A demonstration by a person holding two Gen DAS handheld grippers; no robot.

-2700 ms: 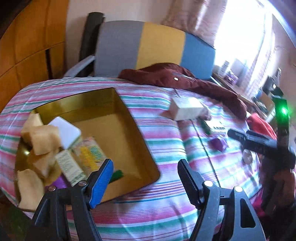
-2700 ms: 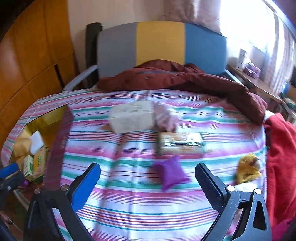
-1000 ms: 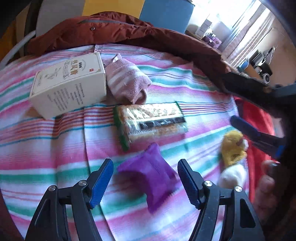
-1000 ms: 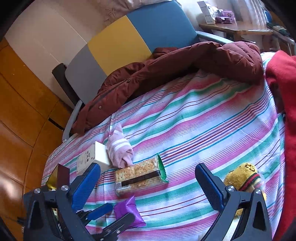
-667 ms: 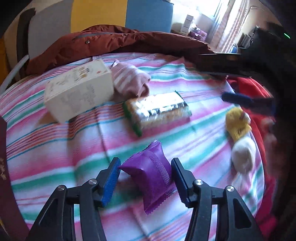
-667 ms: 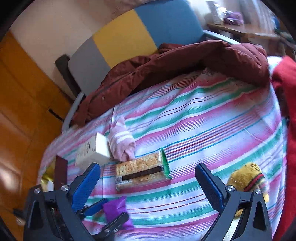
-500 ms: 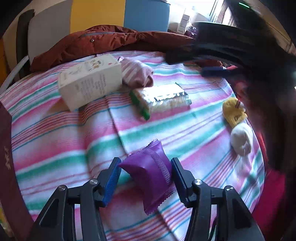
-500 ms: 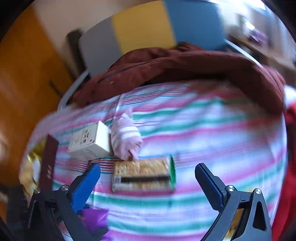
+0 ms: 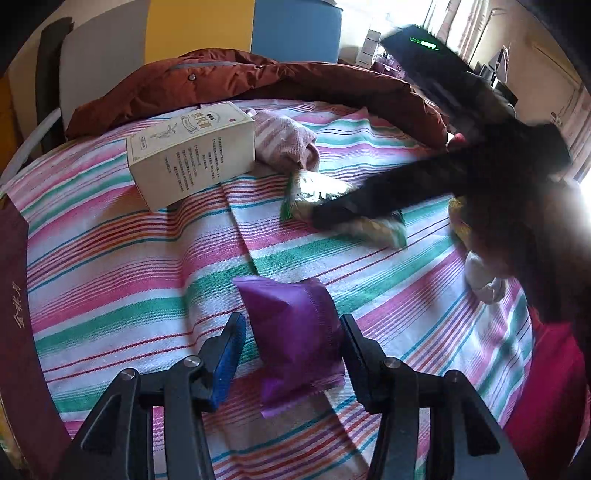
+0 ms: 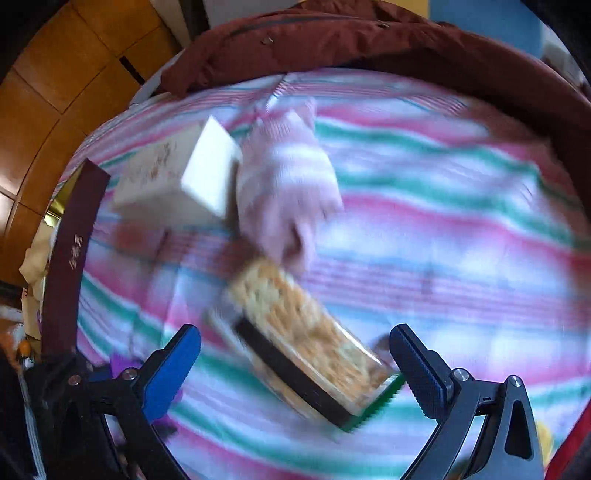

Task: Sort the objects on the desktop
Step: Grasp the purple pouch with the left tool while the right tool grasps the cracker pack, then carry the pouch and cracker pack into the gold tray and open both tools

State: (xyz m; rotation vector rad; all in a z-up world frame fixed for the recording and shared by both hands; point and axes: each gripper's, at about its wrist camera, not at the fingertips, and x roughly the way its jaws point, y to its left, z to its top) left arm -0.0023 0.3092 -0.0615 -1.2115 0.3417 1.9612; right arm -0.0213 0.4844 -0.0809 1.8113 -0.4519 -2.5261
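My left gripper (image 9: 291, 332) is shut on a purple sachet (image 9: 295, 332), held above the striped cloth (image 9: 110, 258). My right gripper (image 10: 295, 354) is open wide and hangs just over a cracker pack (image 10: 306, 350) that lies between its fingers; the view is blurred. In the left wrist view the right gripper (image 9: 369, 206) reaches over the cracker pack (image 9: 325, 188). A cream box (image 9: 192, 155) and a pink striped sock (image 9: 284, 136) lie behind the pack; they also show in the right wrist view as the box (image 10: 177, 181) and the sock (image 10: 288, 184).
A maroon box lid (image 9: 14, 295) stands at the left edge. A brown jacket (image 9: 258, 81) lies across the back of the table before a grey, yellow and blue chair (image 9: 199, 29). A yellow toy (image 9: 458, 218), a white ball (image 9: 480, 280) and red cloth (image 9: 546, 369) sit at right.
My left gripper closed on the purple sachet and lifted it back toward the left. My right gripper swung down over the cracker pack, still open.
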